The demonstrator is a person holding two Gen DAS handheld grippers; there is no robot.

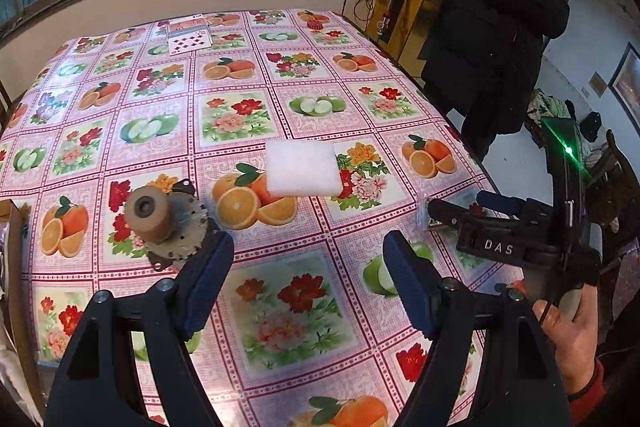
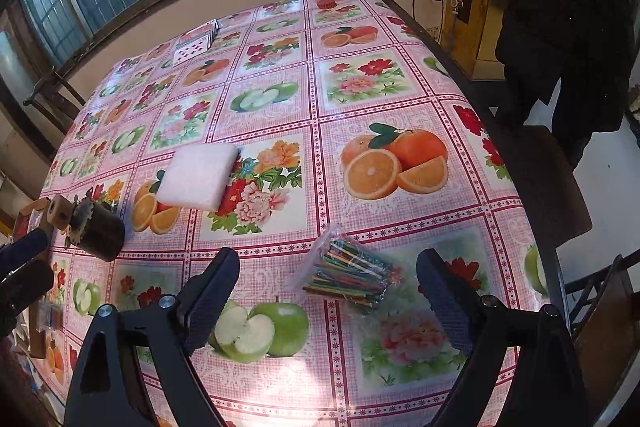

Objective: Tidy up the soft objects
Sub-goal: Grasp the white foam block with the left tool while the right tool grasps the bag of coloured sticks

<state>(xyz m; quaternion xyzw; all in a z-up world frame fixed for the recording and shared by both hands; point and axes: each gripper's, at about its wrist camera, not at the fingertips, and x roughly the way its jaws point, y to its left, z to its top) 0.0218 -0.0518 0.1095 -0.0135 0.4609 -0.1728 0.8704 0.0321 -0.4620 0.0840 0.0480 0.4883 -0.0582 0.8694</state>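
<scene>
Table [image 2: 400, 227] with both grippers held above it, jaws apart.

White foam pad [image 1: 302, 169] is laid flat mid-table; left gripper [image 1: 308, 259] and right gripper [image 2: 328, 275] are spread wide, empty; bagged sticks [image 2: 350, 271] are seen between the right fingers.

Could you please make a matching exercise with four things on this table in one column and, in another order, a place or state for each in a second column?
Things
1. white foam pad
2. bag of coloured sticks
3. playing cards
4. geared motor part

Places or states
A. at the far end of the table, near the window
B. between the open fingers of the right gripper
C. in the middle, lying flat over a printed orange
D. lying just past the left gripper's left-hand finger

Pairs: 1-C, 2-B, 3-A, 4-D
</scene>
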